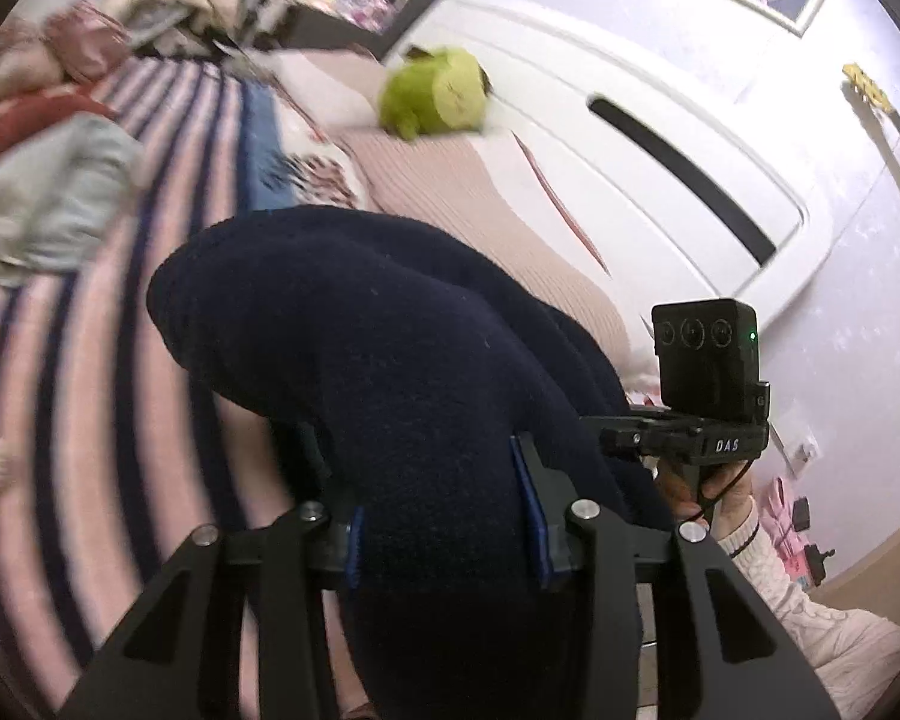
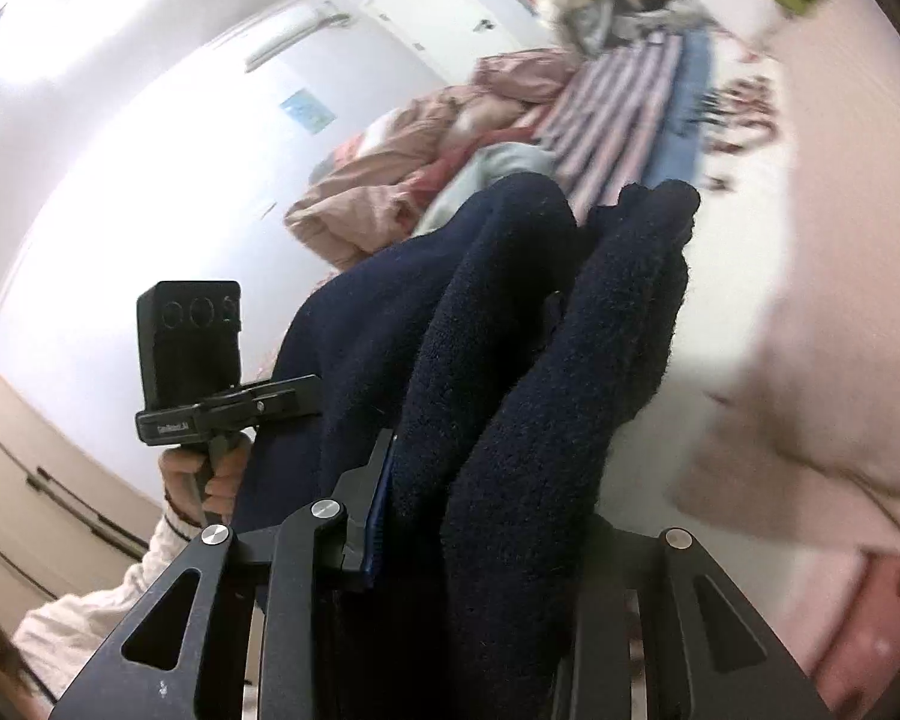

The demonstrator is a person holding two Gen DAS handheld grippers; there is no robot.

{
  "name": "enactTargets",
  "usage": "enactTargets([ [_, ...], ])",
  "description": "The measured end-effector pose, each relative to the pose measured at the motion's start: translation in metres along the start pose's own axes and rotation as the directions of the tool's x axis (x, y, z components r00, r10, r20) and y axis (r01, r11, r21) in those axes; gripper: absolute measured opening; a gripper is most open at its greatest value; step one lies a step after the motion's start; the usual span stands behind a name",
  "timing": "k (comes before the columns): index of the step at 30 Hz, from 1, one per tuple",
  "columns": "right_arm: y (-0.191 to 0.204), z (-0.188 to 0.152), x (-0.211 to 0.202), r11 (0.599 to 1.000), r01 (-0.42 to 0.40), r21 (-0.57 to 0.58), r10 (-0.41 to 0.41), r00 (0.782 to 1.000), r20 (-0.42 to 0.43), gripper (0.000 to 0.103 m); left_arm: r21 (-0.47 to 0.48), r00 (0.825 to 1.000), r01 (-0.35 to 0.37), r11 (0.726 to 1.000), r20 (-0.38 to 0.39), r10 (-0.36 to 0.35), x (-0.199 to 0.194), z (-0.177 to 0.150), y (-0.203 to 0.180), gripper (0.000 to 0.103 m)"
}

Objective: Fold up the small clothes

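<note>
**Dark garment lifted by both grippers, fold not yet made**

The left gripper [image 1: 444, 516] is pinching a thick navy fleece garment [image 1: 390, 360]: its blue pads press into the cloth from both sides, and the fabric bulges up and forward out of the jaws. The right gripper [image 2: 480, 540] clamps another part of the same garment [image 2: 510, 360], which rises between its fingers in heavy bunched folds, one end sticking up like a loose sleeve or leg. Each view catches the other device, held in the person's hand just beside the dark cloth, so the piece spans the two grippers and appears to hang off the bed [image 1: 90, 360] rather than lie on it.

Beyond the garment lies the pink-and-navy striped bedcover, with a pale grey-green item [image 1: 48, 204] crumpled on it, a heap of pinkish clothes [image 2: 390, 180] farther off, and a green plush toy [image 1: 435, 96] near the white headboard [image 1: 630, 138].

As a judgement, the task is at an early stage: the navy piece is gripped and raised but bunched, with no neat crease visible, and no folded stack shows anywhere. Spreading, folding and the remaining heap seem left to do.
</note>
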State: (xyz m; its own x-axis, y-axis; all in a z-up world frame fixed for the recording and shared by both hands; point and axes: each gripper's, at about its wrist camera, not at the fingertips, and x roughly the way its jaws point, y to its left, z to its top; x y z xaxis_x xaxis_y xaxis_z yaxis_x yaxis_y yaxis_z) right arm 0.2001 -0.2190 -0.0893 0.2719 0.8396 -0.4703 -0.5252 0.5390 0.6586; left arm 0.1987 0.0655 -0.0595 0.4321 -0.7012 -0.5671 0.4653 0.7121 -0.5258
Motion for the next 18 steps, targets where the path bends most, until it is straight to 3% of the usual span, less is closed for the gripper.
enactTargets([
  [1,0.017,0.009,0.015,0.999,-0.017,-0.028,0.017,1.0,-0.007,0.027,-0.007,1.0,-0.01,1.0,0.011,0.01,-0.009,0.003,0.003,0.036],
  [3,0.045,0.018,0.031,0.996,-0.049,-0.08,0.048,0.999,-0.018,0.027,-0.002,0.996,-0.048,0.999,0.074,0.048,-0.064,0.005,0.015,0.036],
  [7,0.122,0.044,0.092,0.976,-0.134,-0.173,0.127,0.99,-0.056,0.027,-0.008,0.974,-0.168,0.986,0.153,0.167,-0.148,0.008,0.039,0.036],
  [9,0.153,0.055,0.127,0.967,-0.162,-0.197,0.15,0.986,-0.075,0.027,-0.035,0.947,-0.25,0.968,0.199,0.251,-0.198,0.011,0.057,0.036],
  [14,0.209,0.071,0.212,0.957,-0.263,-0.124,0.254,0.963,-0.088,0.027,-0.098,0.883,-0.361,0.927,0.285,0.374,-0.28,0.021,0.099,0.034],
  [18,0.225,0.07,0.27,0.97,-0.238,-0.054,0.232,0.968,-0.091,0.027,-0.135,0.858,-0.447,0.884,0.214,0.466,-0.303,0.025,0.165,0.034],
])
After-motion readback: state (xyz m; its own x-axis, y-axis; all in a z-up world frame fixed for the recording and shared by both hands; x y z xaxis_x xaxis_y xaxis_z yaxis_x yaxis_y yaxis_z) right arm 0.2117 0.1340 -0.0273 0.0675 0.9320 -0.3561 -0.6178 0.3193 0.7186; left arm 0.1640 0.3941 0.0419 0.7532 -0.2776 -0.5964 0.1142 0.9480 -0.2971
